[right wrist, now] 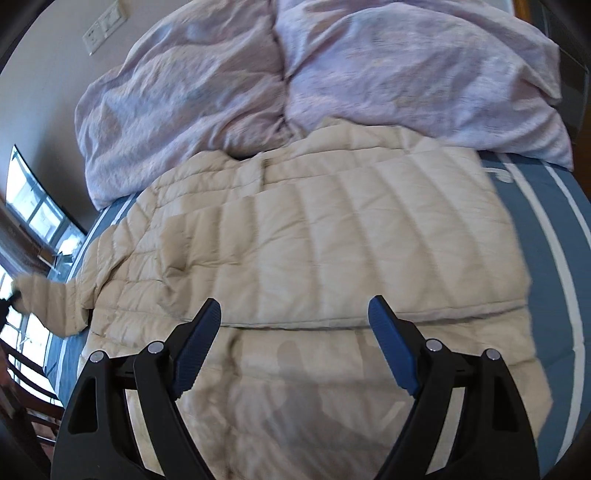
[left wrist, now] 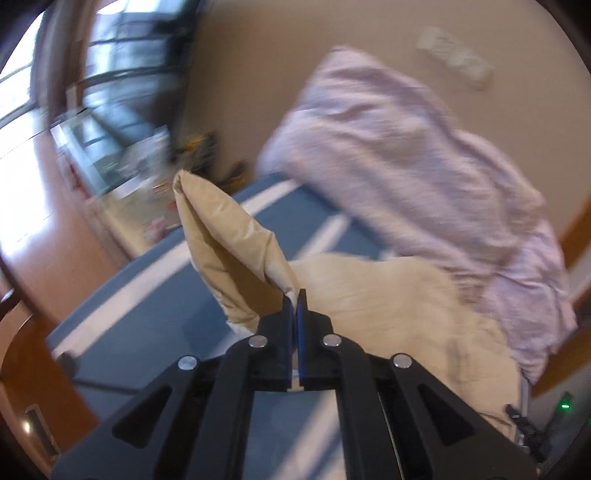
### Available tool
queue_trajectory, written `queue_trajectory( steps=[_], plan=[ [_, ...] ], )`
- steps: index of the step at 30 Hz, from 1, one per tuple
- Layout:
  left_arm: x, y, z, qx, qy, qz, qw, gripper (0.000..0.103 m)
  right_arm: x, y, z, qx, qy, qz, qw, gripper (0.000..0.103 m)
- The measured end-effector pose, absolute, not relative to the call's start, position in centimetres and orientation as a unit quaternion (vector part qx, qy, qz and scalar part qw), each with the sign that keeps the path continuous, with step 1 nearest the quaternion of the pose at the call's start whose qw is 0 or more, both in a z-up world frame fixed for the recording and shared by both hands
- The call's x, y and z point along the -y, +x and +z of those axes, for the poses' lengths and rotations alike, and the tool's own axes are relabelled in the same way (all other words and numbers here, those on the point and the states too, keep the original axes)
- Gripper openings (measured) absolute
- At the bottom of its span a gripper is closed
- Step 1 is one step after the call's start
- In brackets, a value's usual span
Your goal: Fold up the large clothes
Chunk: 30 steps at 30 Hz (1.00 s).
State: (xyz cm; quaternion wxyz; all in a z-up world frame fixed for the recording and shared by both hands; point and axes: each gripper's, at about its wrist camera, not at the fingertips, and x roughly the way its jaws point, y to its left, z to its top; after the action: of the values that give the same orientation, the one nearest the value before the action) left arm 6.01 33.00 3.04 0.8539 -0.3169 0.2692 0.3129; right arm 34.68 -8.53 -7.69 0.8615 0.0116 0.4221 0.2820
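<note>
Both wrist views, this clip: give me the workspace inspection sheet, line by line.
Surface: bed with blue, white-striped sheet.
Job's things: beige puffer jacket spread flat; its sleeve lifted.
Clutter: lilac duvet bunched behind the jacket.
Grippers: left gripper shut on the sleeve; right gripper open above the jacket.
Cables: nothing seen.
Surroundings: beige wall, wall sockets, window.

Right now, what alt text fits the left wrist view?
The left gripper is shut on the sleeve cuff of a beige quilted puffer jacket, lifting it above a blue white-striped bedsheet; a crumpled lilac duvet lies behind.
</note>
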Motion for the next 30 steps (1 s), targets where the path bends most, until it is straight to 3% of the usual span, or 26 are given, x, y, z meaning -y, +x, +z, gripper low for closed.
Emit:
queue_trajectory(
  steps=[9,18,27,28,30],
  plan=[
    [-22.2,18.3,6.7,-0.284,-0.294,0.128,0.904,0.002,13.9,35.3,-7.6,-0.419,0.026,0.248,0.873,0.084],
    [-11.9,26.0,3.4,-0.343,-0.288,-0.010,0.894,0.002,16.5,35.7,-8.1,-0.416,0.030,0.228,0.880,0.084],
    [-7.0,29.6,-0.2,-0.400,-0.273,-0.060,0.873,0.003,16.8,36.4,-9.2,-0.432,0.041,0.221,0.873,0.084],
    [-6.6,29.7,-0.6,-0.405,-0.272,-0.063,0.870,0.006,16.7,36.4,-9.2,-0.432,0.042,0.223,0.873,0.084],
    [-6.8,29.4,-0.7,-0.405,-0.276,-0.071,0.868,0.026,16.3,36.0,-8.8,-0.427,0.038,0.230,0.874,0.084]
  ],
)
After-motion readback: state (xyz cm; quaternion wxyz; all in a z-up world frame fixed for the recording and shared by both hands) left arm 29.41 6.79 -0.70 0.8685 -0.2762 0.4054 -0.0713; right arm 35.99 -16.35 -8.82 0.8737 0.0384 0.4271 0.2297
